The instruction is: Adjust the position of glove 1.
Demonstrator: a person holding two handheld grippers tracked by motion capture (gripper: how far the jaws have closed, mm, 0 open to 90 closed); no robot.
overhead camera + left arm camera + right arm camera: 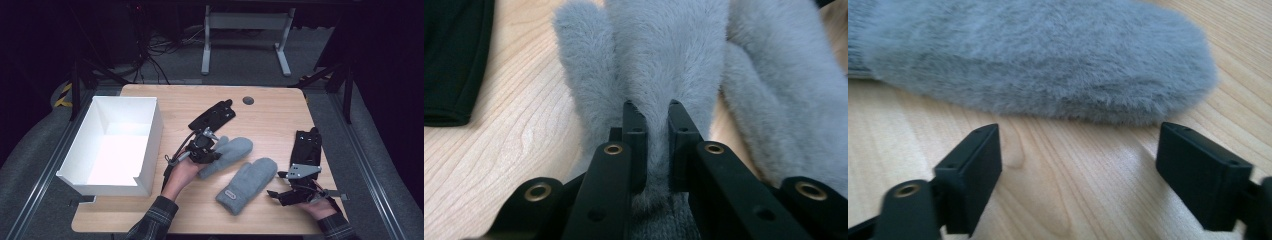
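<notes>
Two fluffy grey mittens lie side by side mid-table. My left gripper [212, 154] [658, 107] is shut on the left mitten [234, 149] [659, 55], pinching a fold of it just above its knitted cuff. The right mitten [248, 182] [784, 95] rests flat beside it, its cuff toward the front edge. My right gripper [275, 184] [1078, 137] stands open just right of that mitten, low over the wood. The mitten's rounded edge [1038, 55] lies a short way ahead of the jaws, which hold nothing.
An open white box [125, 99] stands at the table's left. One black glove [212, 116] [454, 60] lies behind the left mitten, another [306, 145] near the right edge behind my right hand. A round grommet [248, 100] sits at the back of the wooden table [270, 117].
</notes>
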